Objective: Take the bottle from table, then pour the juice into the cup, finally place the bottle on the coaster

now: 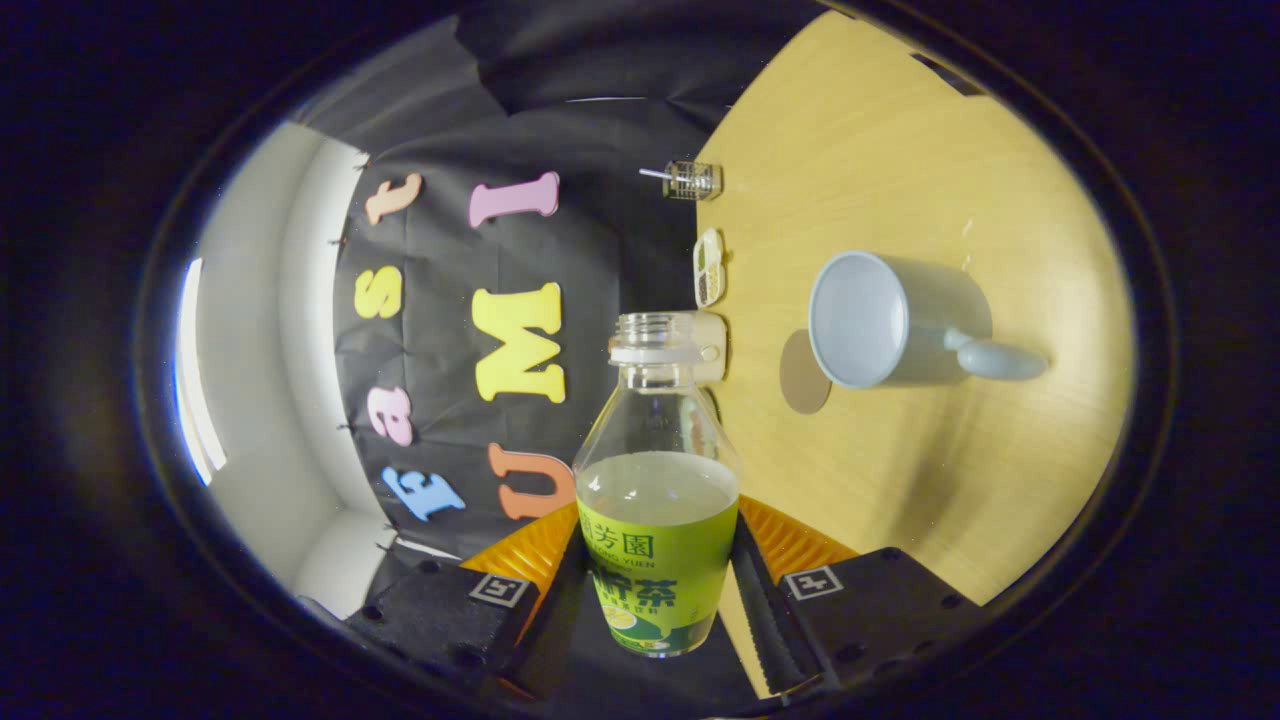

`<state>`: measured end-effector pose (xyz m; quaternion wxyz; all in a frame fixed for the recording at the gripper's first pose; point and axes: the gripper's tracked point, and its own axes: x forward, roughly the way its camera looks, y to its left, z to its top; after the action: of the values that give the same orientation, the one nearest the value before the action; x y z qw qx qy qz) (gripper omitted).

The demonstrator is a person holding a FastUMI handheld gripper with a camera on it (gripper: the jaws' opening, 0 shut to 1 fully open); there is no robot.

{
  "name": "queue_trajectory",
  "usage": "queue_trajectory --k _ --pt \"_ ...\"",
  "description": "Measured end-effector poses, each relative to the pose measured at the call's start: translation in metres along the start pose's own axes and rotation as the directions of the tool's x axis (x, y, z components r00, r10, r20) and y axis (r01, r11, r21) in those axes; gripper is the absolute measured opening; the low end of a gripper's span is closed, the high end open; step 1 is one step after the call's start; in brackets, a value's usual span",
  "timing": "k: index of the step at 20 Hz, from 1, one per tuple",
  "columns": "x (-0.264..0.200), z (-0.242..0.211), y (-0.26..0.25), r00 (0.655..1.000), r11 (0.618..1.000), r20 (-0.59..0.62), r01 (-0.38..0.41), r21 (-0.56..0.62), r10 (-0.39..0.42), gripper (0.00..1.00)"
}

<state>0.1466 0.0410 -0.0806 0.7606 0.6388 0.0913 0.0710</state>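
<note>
gripping the bottle (655,500) between its two fingers, the gripper (655,590) is closed on the labelled lower body, one finger pressing each side. the bottle is uncapped, its open mouth pointing away from the fingers, and a pale liquid fills it to roughly the top edge of the green label, with the clear shoulder and neck above that line empty. the liquid surface lies level across the bottle as seen here.

the whole view is rolled sideways, so the wooden table (900,180) stands up like a wall on one side of the bottle and the dark booth cloth fills the other side. the bottle is off the tabletop, held in the air beside it.

beyond the fingers and off to the table side sits the cup (880,320), a pale mug with its open mouth facing this way and its handle pointing away from the bottle; the inside looks empty. the coaster (803,375), a small brown round disc, lies flat on the table just beside the cup's rim, partly hidden behind it, between the cup and the bottle.

along the table's far edge, near the cloth, are a small clear glass container (692,180) and a little divided tray (709,267), with a pale boxy object (712,345) just behind the bottle's neck.
</note>
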Motion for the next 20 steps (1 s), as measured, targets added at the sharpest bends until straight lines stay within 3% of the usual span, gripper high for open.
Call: queue_trajectory --k 3,6,10,13,20 --pt "0.001 0.0 0.008 0.999 0.977 0.019 0.05 -0.208 -0.047 0.78" --pt "0.007 0.008 0.016 0.995 0.913 0.067 0.098 -0.396 -0.078 0.78" --pt "0.013 0.022 0.029 0.987 0.797 0.137 0.146 -0.586 -0.08 0.78" --pt "0.022 0.037 0.038 0.979 0.685 0.186 0.189 -0.703 -0.079 0.78" --pt "0.05 0.063 0.044 0.964 0.466 0.26 0.255 -0.848 -0.053 0.79"
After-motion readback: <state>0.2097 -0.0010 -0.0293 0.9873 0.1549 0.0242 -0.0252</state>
